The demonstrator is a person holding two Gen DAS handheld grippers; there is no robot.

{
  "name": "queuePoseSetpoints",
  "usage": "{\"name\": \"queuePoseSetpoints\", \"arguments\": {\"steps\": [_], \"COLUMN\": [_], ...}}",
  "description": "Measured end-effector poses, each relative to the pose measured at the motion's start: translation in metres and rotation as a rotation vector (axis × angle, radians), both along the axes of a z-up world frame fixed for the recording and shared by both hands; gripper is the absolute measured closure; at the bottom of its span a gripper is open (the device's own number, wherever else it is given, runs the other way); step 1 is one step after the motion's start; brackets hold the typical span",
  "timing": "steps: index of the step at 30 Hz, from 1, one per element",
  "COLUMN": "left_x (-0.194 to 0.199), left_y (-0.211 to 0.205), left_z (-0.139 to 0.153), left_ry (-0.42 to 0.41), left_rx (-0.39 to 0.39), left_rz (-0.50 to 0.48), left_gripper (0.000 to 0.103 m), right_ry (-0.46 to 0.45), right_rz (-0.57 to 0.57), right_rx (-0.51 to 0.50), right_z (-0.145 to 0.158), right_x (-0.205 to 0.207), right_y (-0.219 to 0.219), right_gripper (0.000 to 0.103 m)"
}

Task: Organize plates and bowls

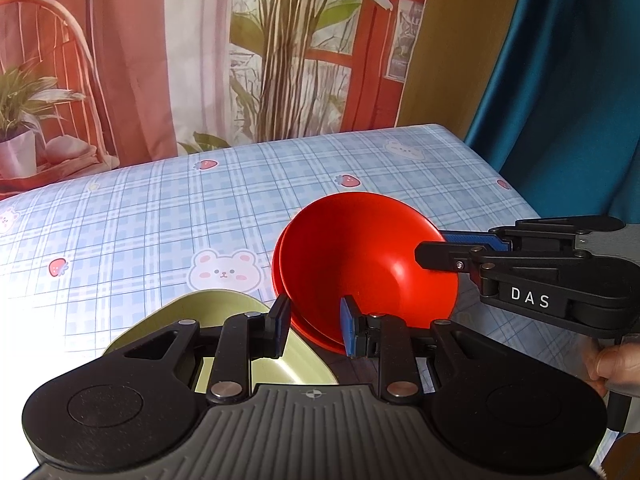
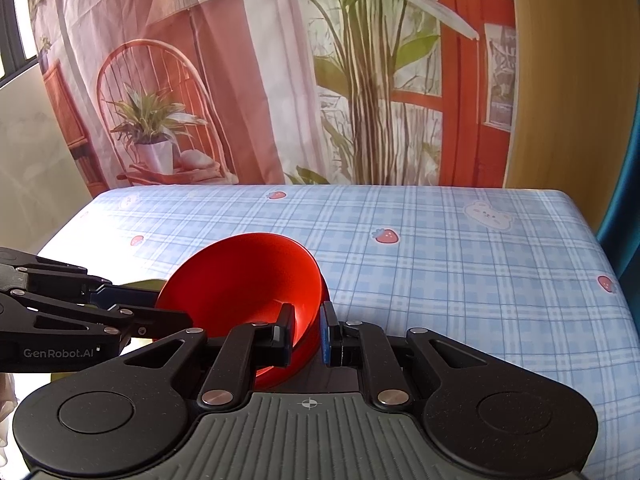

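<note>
Behind the counter [image 2: 440, 248] hung a printed backdrop [image 2: 280, 80] showing a rattan chair, a potted plant, tall palm stems and a red window frame, with a plain ochre wall panel [image 1: 452, 40] and a teal curtain [image 1: 560, 100] at 2 o'clock in the left wrist view. A pale blue plaid cloth with strawberries and cartoon bears covered the counter, and sunlight washed out its near-left part.

Two red bowls [image 1: 360, 264], nested one inside the other and tipped on edge with the opening toward the cameras, sat near the front middle of the counter. The right hand-held gripper [image 2: 307, 336] was clamped on the nested rims at their near right side, one finger inside the inner bowl and the blue-padded one outside. In the left wrist view it reached in from 3 o'clock, gripping at the bowls' right rim.

The left hand-held gripper [image 1: 315, 328] had its jaws apart, straddling the lower rim of the red bowls; whether the pads touched it could not be told. In the right wrist view it entered from 9 o'clock, its tip at the bowls' left rim.

A pale green bowl [image 1: 240, 320] lay just beside the red ones at 8 o'clock, mostly hidden under the left hand-held gripper's fingers.
</note>
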State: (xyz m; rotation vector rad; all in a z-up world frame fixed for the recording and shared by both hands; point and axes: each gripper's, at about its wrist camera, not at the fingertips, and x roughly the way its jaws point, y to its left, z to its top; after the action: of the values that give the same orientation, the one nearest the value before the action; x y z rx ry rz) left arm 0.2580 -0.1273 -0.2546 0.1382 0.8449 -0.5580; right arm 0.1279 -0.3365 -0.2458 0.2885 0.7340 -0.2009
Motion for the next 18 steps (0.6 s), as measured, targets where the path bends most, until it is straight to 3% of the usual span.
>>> {"name": "queuePoseSetpoints", "arguments": {"steps": [18], "left_x": [0.013], "left_y": [-0.005], "left_z": [-0.01], "left_ry": [-0.019], "left_rx": [0.036], "left_rz": [0.01], "left_gripper": [0.075], "right_ry": [-0.011], "right_rz": [-0.029], "right_rx": [-0.024], "right_z": [-0.015], "right_x": [0.016], "right_y": [0.0], "right_gripper": [0.09]}}
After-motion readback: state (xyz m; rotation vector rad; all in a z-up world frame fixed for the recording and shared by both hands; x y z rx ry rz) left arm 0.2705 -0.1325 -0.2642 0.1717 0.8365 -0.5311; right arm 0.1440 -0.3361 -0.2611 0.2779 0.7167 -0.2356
